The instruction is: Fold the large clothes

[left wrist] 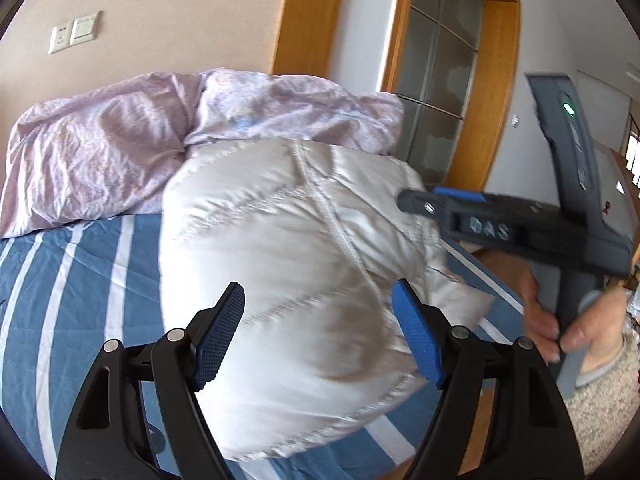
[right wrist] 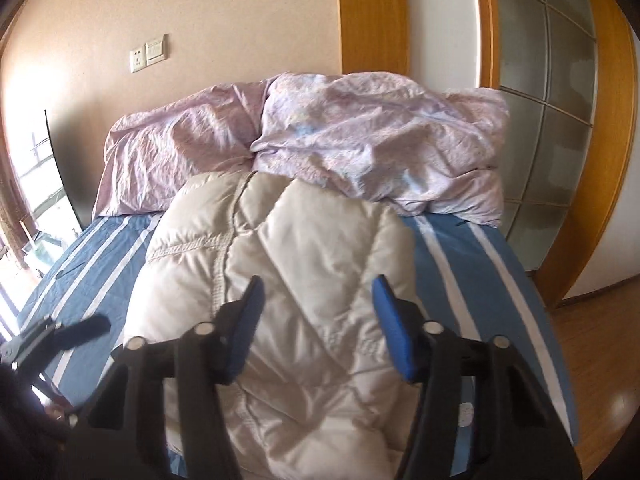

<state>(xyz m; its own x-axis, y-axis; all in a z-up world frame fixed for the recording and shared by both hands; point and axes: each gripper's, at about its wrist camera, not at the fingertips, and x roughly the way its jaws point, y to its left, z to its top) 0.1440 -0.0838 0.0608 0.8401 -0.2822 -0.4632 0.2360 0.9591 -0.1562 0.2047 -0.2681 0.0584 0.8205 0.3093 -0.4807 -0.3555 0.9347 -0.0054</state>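
A puffy white quilted down jacket [left wrist: 296, 264] lies folded in a thick bundle on the blue-and-white striped bed sheet [left wrist: 60, 280]. My left gripper [left wrist: 318, 320] is open and empty, its blue pads hovering just above the near part of the bundle. The right gripper [left wrist: 416, 200] shows in the left wrist view, held in a hand at the bundle's right side. In the right wrist view the jacket [right wrist: 288, 280] fills the middle, and my right gripper [right wrist: 316, 312] is open and empty above it. The left gripper's tip [right wrist: 86, 328] shows at the left over the sheet [right wrist: 472, 276].
A crumpled lilac duvet and pillow [left wrist: 160, 144] [right wrist: 360, 136] lie at the head of the bed against the beige wall. A wooden-framed frosted glass door [right wrist: 560, 112] stands to the right. Wood floor [right wrist: 592, 340] lies beyond the bed's right edge.
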